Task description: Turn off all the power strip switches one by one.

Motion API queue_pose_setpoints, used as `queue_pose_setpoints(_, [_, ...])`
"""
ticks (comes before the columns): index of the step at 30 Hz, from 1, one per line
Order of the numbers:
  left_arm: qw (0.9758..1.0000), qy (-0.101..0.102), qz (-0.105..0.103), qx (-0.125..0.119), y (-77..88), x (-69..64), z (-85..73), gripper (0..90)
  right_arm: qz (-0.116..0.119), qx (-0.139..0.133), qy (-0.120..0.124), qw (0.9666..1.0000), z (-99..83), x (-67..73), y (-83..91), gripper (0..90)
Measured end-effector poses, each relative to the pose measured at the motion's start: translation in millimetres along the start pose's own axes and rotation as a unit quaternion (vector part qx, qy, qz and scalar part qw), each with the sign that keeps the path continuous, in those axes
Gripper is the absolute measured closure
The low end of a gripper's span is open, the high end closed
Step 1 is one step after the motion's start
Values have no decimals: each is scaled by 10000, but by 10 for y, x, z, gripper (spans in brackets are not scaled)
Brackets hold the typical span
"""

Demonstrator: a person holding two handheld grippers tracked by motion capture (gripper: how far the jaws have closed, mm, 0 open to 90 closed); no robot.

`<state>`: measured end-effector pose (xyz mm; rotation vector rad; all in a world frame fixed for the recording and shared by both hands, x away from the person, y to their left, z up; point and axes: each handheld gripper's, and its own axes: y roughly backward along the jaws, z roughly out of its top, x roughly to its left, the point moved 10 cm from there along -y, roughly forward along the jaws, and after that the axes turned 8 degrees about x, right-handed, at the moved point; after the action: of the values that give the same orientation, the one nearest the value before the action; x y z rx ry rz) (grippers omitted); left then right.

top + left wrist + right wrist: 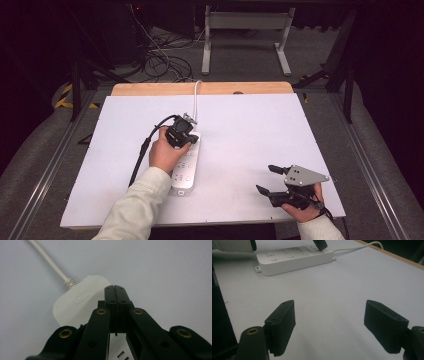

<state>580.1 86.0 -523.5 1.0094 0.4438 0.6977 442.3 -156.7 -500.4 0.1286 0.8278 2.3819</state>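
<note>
Toward the counter's [300, 125] far edge, your closed left claw [189, 131] pressed the power strip [184, 172]; your right claw [266, 180] sat open, empty.

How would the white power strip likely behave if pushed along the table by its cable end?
The power strip looks rigid and lies flat, so it would probably slide rather than tip. Its smooth casing may slip on the white table. The flexible cable would likely bend and trail, perhaps dragging slightly.
</note>
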Motion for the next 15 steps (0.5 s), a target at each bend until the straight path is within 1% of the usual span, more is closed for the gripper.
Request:
queue_pose_setpoints(3, [9999, -54, 78, 56, -10, -8, -8, 900, -1, 4, 6, 10000, -1, 2, 2, 260])
queue_pose_setpoints(8, [10000, 2, 28, 45, -12, -7, -14, 900, -8, -6, 17, 10000, 3, 2, 2, 260])
queue_pose_setpoints(15, [9999, -67, 138, 32, -14, -16, -18, 900, -1, 0, 1, 10000, 3, 9, 4, 259])
